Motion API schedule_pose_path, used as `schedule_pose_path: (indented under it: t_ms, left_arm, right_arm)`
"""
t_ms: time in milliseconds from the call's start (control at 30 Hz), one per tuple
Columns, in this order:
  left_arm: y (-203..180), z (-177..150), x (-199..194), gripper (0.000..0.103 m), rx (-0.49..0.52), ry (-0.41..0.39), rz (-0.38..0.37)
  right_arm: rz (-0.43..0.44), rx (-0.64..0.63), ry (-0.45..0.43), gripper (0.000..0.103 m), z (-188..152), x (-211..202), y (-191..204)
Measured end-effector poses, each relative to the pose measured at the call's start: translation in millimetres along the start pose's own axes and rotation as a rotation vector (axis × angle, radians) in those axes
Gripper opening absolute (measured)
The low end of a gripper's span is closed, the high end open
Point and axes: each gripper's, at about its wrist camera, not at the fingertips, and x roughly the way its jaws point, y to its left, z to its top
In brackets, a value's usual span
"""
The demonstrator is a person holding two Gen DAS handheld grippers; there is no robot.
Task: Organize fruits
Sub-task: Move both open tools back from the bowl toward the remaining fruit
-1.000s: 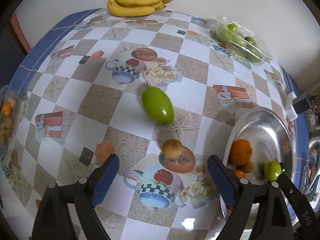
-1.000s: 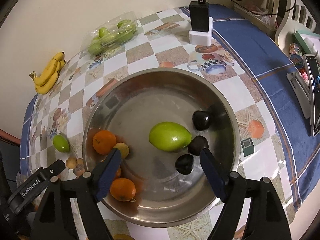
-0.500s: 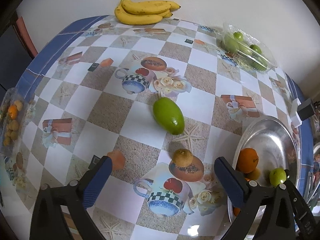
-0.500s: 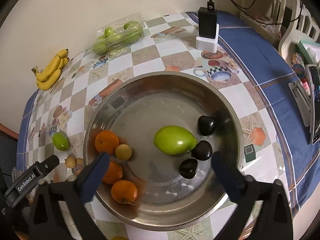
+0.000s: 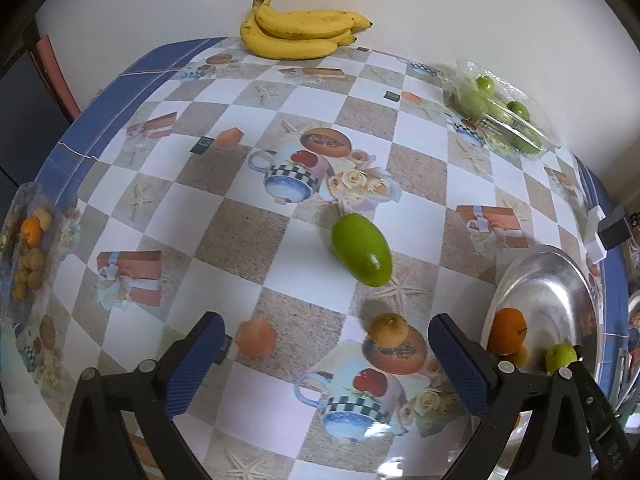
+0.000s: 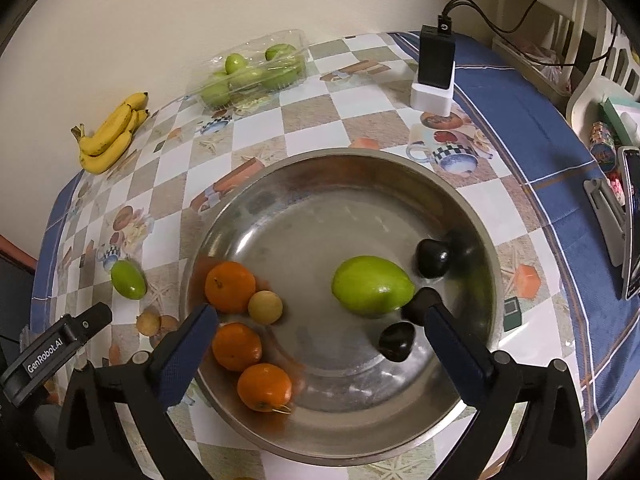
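Observation:
My left gripper (image 5: pixel 326 344) hangs open over the checked tablecloth with nothing between its blue pads. Just ahead of it lie a small brown fruit (image 5: pixel 388 329) and, farther on, a green mango (image 5: pixel 362 255). My right gripper (image 6: pixel 320 330) is open above the steel bowl (image 6: pixel 280 204), holding nothing. The bowl contains a green mango (image 6: pixel 372 291), three oranges (image 6: pixel 230 286), a small yellow fruit (image 6: pixel 265 307) and three dark fruits (image 6: pixel 433 258). In the left wrist view the bowl (image 5: pixel 560 280) is at the right edge.
A banana bunch (image 5: pixel 300 32) lies at the far edge by the wall. A clear pack of green fruit (image 5: pixel 500 112) sits at the back right. A plastic bag of small fruit (image 5: pixel 28 256) is at the left edge. A black charger on a white block (image 6: pixel 435 68) and a phone stand (image 6: pixel 616 216) stand beyond the bowl.
Both grippers' jaws have spread wider. Both cameras have drawn back a little, so the fruit and the bowl sit lower in the views.

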Motion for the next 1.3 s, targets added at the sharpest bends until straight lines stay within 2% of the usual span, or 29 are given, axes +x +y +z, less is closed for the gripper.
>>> schedule_pose_path:
  t_ms: [233,567,1000,1300]
  left_arm:
    - [19,7,-2,0.103,-0.011,-0.016,0.025]
    - [61,18,-8,0.103,-0.06,-0.047,0.072]
    - [111,26,-8,0.103,-0.141,-0.056,0.083]
    - [122,26,0,0.103,-0.167,-0.036,0.066]
  right_arm:
    - [0.019,-0.021,-0.009,0.103,0,-1,20]
    - [0.092,-0.131,-0.031,0.103,-7,1,76]
    - [0.163,-0.248,-0.013,0.103,-21,13,131]
    - [0.201,-0.315,0.033,0.103,-32,30,162]
